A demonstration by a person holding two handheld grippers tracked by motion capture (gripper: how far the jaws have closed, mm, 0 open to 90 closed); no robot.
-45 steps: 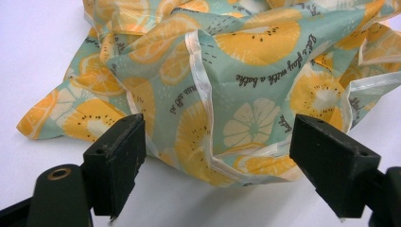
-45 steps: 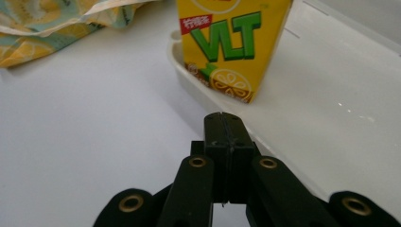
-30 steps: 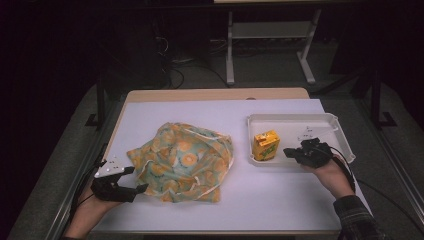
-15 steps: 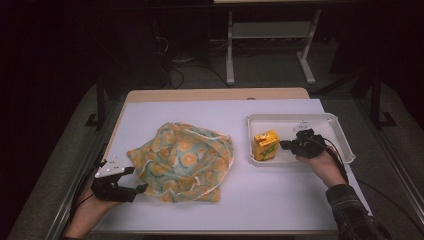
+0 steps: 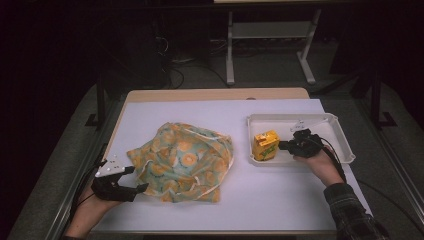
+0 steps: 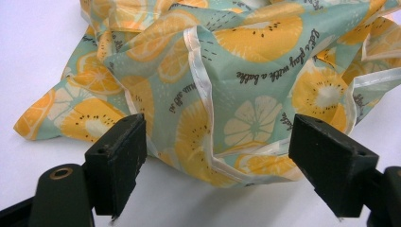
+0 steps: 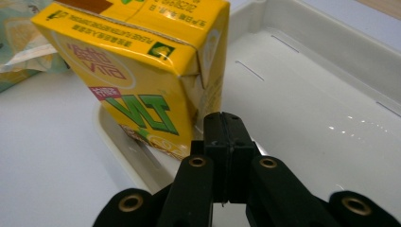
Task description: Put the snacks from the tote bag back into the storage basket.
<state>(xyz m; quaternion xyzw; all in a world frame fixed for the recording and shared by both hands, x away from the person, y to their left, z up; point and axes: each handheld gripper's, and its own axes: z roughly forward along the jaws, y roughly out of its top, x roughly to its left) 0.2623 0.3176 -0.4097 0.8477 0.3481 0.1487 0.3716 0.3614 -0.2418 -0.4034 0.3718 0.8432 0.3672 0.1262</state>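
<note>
A crumpled cloth bag [image 5: 186, 160] printed with orange slices on teal lies in the middle of the white table. My left gripper [image 5: 137, 182] rests at the bag's near left corner, open, its jaws either side of the bag's edge [image 6: 222, 156] without touching it. A yellow drink carton [image 5: 265, 145] stands in the left end of a white tray [image 5: 335, 122]. My right gripper [image 5: 281, 145] is shut with nothing in it, its tips right against the carton's [image 7: 142, 61] near side over the tray floor [image 7: 307, 94].
The tray sits at the right of the white table sheet [image 5: 200, 115], whose wooden far edge [image 5: 215, 94] shows behind. Beyond the table stand a metal frame [image 5: 270, 45] and cables on a dark floor. Bare sheet lies in front of the bag and tray.
My right gripper has slid left along the tray toward the carton, from a gap away to right beside it. The left gripper and the bag have stayed put.
</note>
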